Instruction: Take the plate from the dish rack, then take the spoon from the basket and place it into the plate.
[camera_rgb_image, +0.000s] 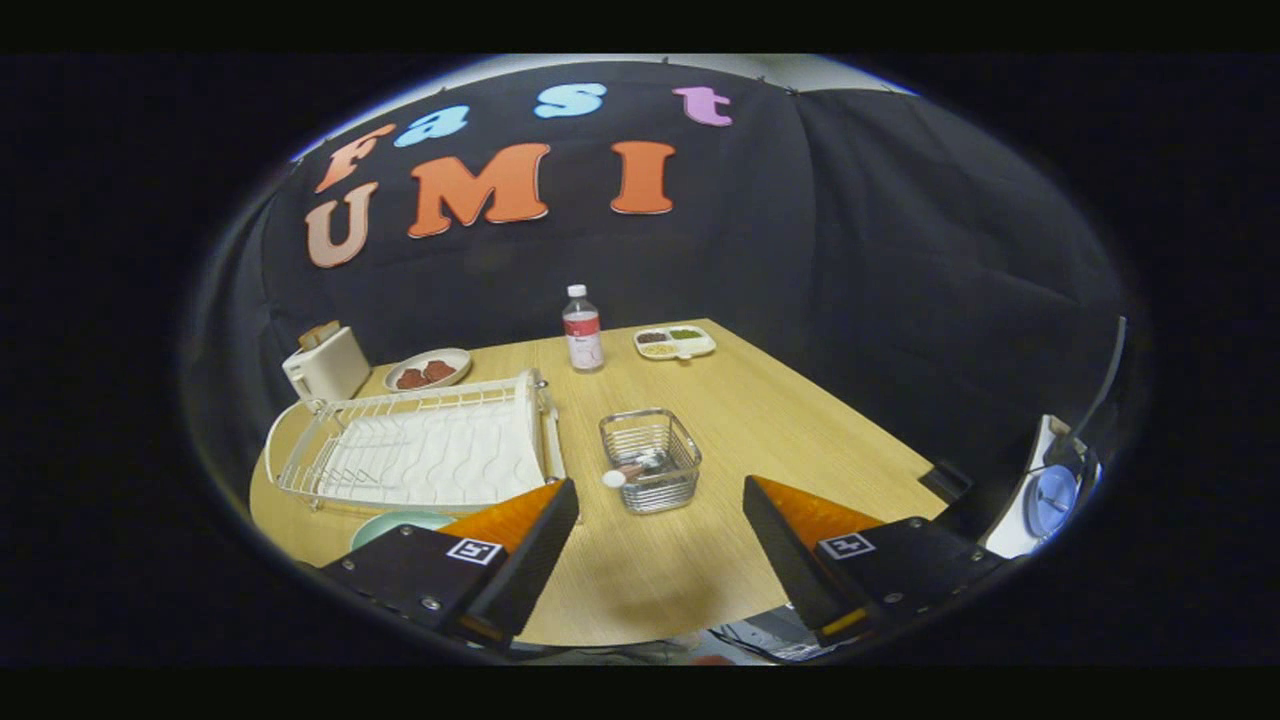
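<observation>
A light wooden table (760, 440) stands in a booth hung with black cloth, and the things on it are spread across its far and left parts.

At the far left corner sits a white toaster (326, 365) with a slice of bread sticking up from its slot. Just beside it is a shallow dish (428, 369) holding two reddish-brown pieces. Nearer than both lies the white wire dish rack (420, 448) on its drip tray, its slots bare. At the rack's near edge, partly hidden behind the left finger, lies the pale green plate (398, 524), flat on the table.

Toward the middle, a clear bottle (582, 329) with a white cap and a red label stands upright near the far edge. To its right is a white divided tray (675, 342) with three small portions of food. Nearer, just ahead of the fingers, sits the wire basket (650, 460); the spoon (630, 471) lies in it, its white rounded end poking out over the left rim.

The gripper (660, 500) hovers above the table's near edge, its fingers spread wide with nothing between them but bare wood. Nothing blocks the way to the basket.

At the far right, off the table, a blue round object (1052, 500) shows, too distorted to tell what it is.
</observation>
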